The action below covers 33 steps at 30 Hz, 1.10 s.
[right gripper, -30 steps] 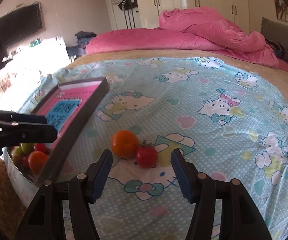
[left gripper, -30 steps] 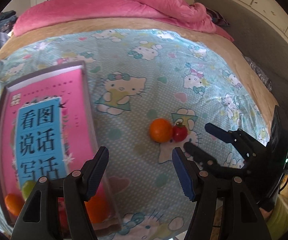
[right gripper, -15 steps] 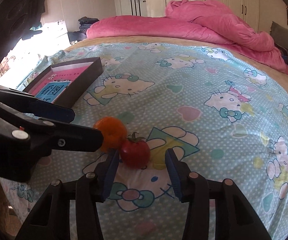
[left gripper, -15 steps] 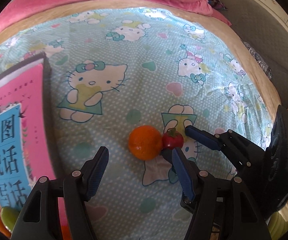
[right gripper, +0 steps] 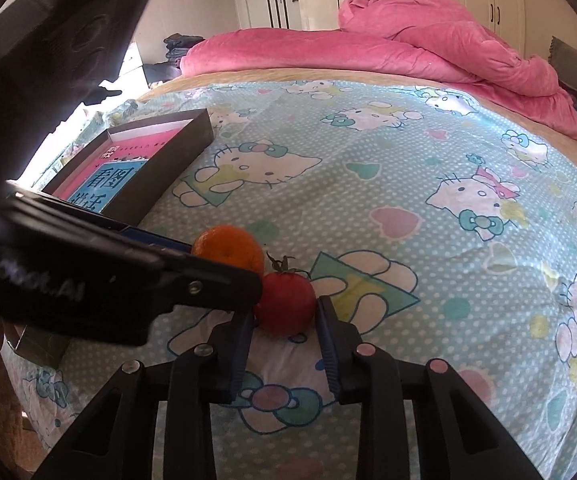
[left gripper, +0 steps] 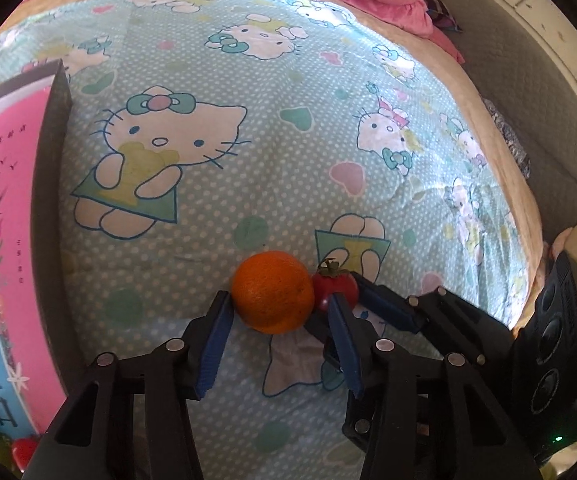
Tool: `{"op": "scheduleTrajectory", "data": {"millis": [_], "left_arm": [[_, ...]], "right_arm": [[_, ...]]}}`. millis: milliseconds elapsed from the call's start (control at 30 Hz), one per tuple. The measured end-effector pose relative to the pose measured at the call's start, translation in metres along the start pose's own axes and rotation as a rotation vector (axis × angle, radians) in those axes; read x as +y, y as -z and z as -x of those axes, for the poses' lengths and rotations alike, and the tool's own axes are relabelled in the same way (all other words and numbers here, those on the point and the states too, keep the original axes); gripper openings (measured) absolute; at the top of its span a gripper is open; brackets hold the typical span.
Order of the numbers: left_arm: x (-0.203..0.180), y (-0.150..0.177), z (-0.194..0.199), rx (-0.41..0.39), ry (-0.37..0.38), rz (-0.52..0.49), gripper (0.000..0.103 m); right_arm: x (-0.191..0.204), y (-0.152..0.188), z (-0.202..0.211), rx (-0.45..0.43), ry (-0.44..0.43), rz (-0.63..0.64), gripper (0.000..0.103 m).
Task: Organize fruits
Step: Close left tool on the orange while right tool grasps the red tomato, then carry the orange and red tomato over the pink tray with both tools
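Observation:
An orange [left gripper: 272, 292] and a small red tomato [left gripper: 334, 288] lie touching on the cartoon-cat bedsheet. My left gripper [left gripper: 278, 308] straddles the orange with its jaws closing. Its left pad touches the peel, and a narrow gap shows at its right pad, so it is still open. In the right wrist view, my right gripper [right gripper: 284, 314] is shut on the tomato [right gripper: 284, 300], a pad pressed on each side. The orange [right gripper: 228, 246] sits just behind, half hidden by a left gripper finger [right gripper: 208, 280]. The right gripper's fingers [left gripper: 388, 308] reach in from the lower right.
A dark shallow box [left gripper: 48, 200] with a pink and blue printed sheet inside lies to the left, also in the right wrist view [right gripper: 176, 152]. A red fruit [left gripper: 22, 450] shows at its near end. A pink duvet [right gripper: 408, 48] is heaped at the far end of the bed.
The left gripper came down and forward over the orange and its jaws narrowed around it. The right gripper sank a little and closed onto the tomato.

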<state>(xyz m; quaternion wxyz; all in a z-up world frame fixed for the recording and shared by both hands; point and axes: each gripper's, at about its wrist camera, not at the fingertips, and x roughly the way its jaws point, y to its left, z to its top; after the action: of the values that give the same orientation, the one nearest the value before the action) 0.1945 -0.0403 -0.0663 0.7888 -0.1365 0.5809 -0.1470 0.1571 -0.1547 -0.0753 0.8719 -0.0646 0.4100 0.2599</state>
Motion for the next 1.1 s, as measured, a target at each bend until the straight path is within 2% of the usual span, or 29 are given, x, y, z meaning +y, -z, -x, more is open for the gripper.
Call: {"op": "scheduleTrajectory", "data": {"millis": [133, 267, 567, 867, 1100], "left_arm": [[0.007, -0.004, -0.002, -0.005, 0.032, 0.033, 0.042], [0.011, -0.003, 0.000, -0.009, 0.058, 0.051, 0.041], [0.011, 0.005, 0.013, -0.025, 0.061, 0.044, 0.041], [0.010, 0.015, 0.051, -0.094, 0.061, 0.020, 0.041], [0.025, 0.037, 0.091, -0.141, 0.058, 0.028, 0.041]], "right_arm": [[-0.005, 0.000, 0.001, -0.007, -0.005, -0.031, 0.032], [-0.005, 0.000, 0.005, -0.018, -0.007, -0.030, 0.032], [-0.004, 0.002, 0.017, -0.034, -0.007, -0.024, 0.032], [-0.004, -0.002, 0.039, -0.101, -0.052, -0.057, 0.032], [0.021, -0.008, 0.066, -0.178, -0.116, -0.034, 0.032]]}}
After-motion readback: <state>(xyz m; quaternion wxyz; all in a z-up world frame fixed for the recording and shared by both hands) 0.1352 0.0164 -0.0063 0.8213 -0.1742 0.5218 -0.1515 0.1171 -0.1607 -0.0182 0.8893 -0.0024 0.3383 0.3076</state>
